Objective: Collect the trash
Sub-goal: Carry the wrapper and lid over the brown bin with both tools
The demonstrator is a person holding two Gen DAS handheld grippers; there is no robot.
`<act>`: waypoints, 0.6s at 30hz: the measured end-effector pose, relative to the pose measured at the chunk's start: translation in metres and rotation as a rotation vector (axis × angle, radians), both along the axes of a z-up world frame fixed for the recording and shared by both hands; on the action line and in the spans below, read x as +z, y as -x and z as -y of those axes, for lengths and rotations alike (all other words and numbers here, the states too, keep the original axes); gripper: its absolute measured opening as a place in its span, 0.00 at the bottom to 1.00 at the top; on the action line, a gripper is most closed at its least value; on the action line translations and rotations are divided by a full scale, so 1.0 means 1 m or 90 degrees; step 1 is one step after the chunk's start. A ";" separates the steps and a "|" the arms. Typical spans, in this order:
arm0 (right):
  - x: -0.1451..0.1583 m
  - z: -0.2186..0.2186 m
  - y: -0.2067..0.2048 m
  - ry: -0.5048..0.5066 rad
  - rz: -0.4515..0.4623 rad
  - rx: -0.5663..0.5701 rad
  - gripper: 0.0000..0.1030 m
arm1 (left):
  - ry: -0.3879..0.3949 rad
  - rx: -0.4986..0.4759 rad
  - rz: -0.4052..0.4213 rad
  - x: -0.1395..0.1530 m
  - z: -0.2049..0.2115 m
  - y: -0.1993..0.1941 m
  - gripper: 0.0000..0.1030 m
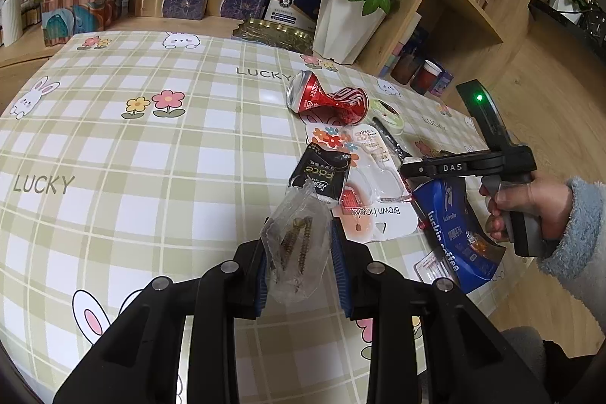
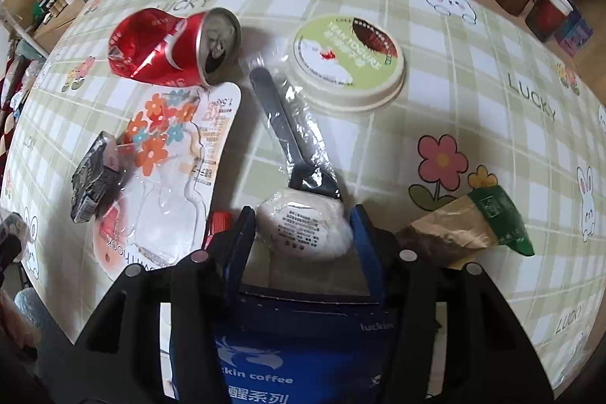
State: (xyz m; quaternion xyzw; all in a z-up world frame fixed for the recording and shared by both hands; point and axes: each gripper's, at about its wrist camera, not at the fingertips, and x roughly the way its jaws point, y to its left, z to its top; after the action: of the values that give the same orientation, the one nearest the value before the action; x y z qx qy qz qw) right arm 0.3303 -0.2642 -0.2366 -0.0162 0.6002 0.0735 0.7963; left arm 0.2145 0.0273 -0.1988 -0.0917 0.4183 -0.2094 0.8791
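Left wrist view had the left gripper (image 1: 299, 260) nearly closed, its blue pads pinching a crumpled clear wrapper (image 1: 297, 245) held above the table (image 1: 113, 146). Just beyond it lay a black sachet (image 1: 322, 173), touching a white hook card (image 1: 375, 211) that spread toward the table's right edge. Farther on, a crushed red can (image 1: 327, 99) lay on its side, well in from the edges, with a green lid (image 1: 386, 112) just beside it. At the right edge, a hand (image 1: 530, 203) in a fuzzy sleeve (image 1: 583, 237) held the right gripper (image 2: 301, 237) pointing steeply down over a blue coffee bag (image 1: 458, 233).

Right wrist view showed that gripper about half open, its jaws on either side of a white pouch (image 2: 303, 230) on the table; whether the pads pressed it could not be told. The coffee bag (image 2: 303, 347) lay under the gripper, toward the near edge. A wrapped black spoon (image 2: 295, 139) ran from the pouch to the green lid (image 2: 346, 63). Left of the spoon lay the hook card (image 2: 170, 169), with the can (image 2: 174, 48) at its far end and the sachet (image 2: 94, 184) at its left side. A brown and green wrapper (image 2: 466, 230) lay just right of the gripper.
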 end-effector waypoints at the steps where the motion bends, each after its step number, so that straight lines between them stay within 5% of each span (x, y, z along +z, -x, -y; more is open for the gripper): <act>1: 0.000 -0.001 0.000 0.002 0.001 0.001 0.52 | 0.001 0.000 -0.001 0.000 0.000 0.000 0.27; 18: 0.040 0.009 0.032 -0.017 0.134 -0.003 0.52 | 0.005 -0.018 0.011 0.013 0.011 0.011 0.27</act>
State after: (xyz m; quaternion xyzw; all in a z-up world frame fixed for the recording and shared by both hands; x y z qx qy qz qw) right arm 0.2988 -0.2733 -0.1967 -0.0120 0.5124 0.0772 0.8552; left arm 0.2033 0.0162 -0.1862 -0.0873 0.4114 -0.2239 0.8792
